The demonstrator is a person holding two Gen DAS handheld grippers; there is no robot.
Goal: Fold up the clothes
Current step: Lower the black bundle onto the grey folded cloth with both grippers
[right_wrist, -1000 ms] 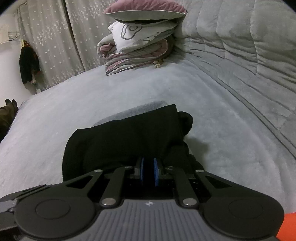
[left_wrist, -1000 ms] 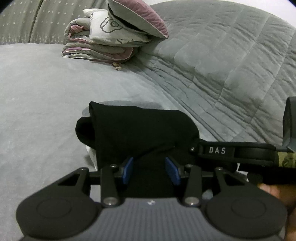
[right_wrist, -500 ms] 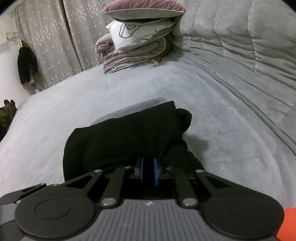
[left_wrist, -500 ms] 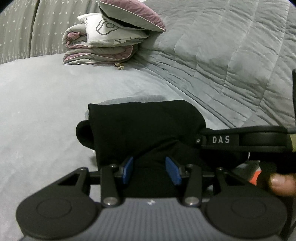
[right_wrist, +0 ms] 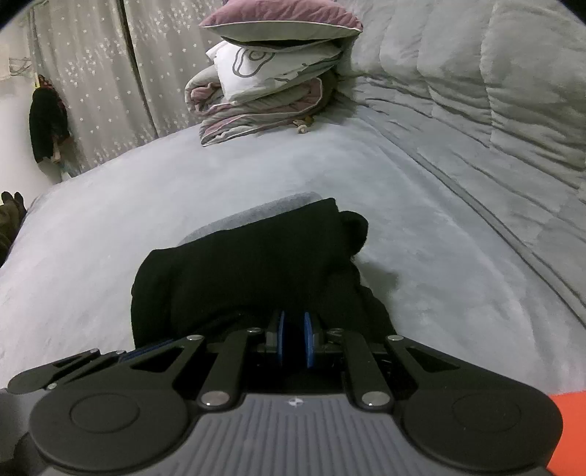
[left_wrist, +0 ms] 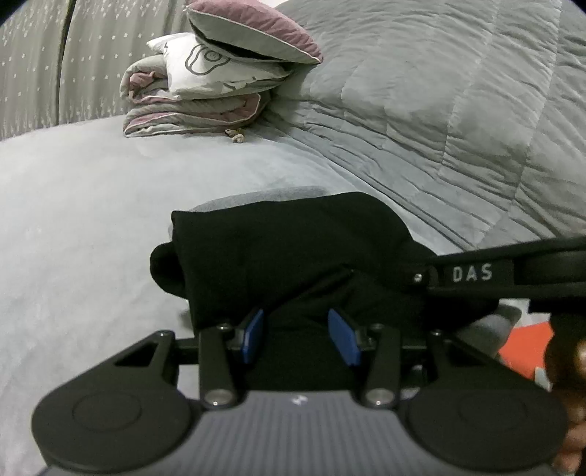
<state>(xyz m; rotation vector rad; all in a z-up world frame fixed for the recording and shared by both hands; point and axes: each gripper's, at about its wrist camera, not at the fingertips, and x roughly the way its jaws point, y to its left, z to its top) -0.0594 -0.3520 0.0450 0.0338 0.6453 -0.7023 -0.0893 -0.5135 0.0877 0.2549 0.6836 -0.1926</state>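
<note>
Black cloth, one piece: a black garment (left_wrist: 289,252) is seen folded into a thick bundle on the grey bedspread (left_wrist: 73,227), with a rounded lump of fabric sticking out at one end. A paler grey patch is visible just behind it; what that is cannot be told. Far behind, one stack of folded bedding (left_wrist: 197,110) is topped by two pillows, a white printed one and a mauve one (left_wrist: 256,33). To the right, a quilted grey blanket (left_wrist: 457,110) is banked up.

Two grippers are counted. The left gripper (left_wrist: 298,335) is spread, blue pads apart, with the garment's near edge lying between them, not pinched. The right gripper (right_wrist: 293,342) is pressed nearly together on a black fold of the garment, pads close with dark fabric in the narrow gap.
</note>
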